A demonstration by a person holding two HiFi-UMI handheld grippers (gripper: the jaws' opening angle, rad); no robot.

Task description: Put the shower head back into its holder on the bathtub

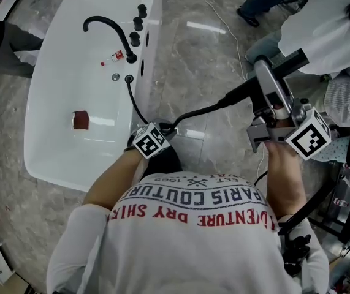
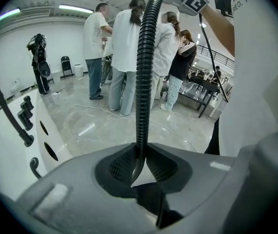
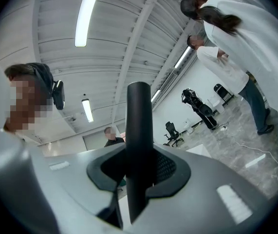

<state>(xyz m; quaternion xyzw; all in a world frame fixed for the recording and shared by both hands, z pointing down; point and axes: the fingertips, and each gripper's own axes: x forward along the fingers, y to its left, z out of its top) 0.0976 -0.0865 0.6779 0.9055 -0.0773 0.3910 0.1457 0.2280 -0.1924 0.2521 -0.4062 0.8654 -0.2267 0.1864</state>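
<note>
A white bathtub [image 1: 52, 139] stands at the left, with a black spout [image 1: 107, 26] and black knobs [image 1: 138, 23] along its right rim. A black ribbed hose [image 1: 193, 112] leaves the rim and runs right to the black shower head [image 1: 285, 63]. My left gripper [image 1: 167, 130] is shut on the hose beside the tub's near corner. In the left gripper view the hose [image 2: 143, 72] rises from between the pads of the left gripper [image 2: 139, 167]. My right gripper [image 1: 263, 72] holds the shower head well right of the tub. The handle [image 3: 139, 126] stands clamped in the right gripper [image 3: 139, 172].
A dark red object [image 1: 80, 120] lies inside the tub, and a small red and white bottle [image 1: 117, 56] sits by the spout's base. Several people [image 2: 129, 43] stand on the marble floor beyond the tub. A thin white cable [image 1: 220, 17] trails across the floor.
</note>
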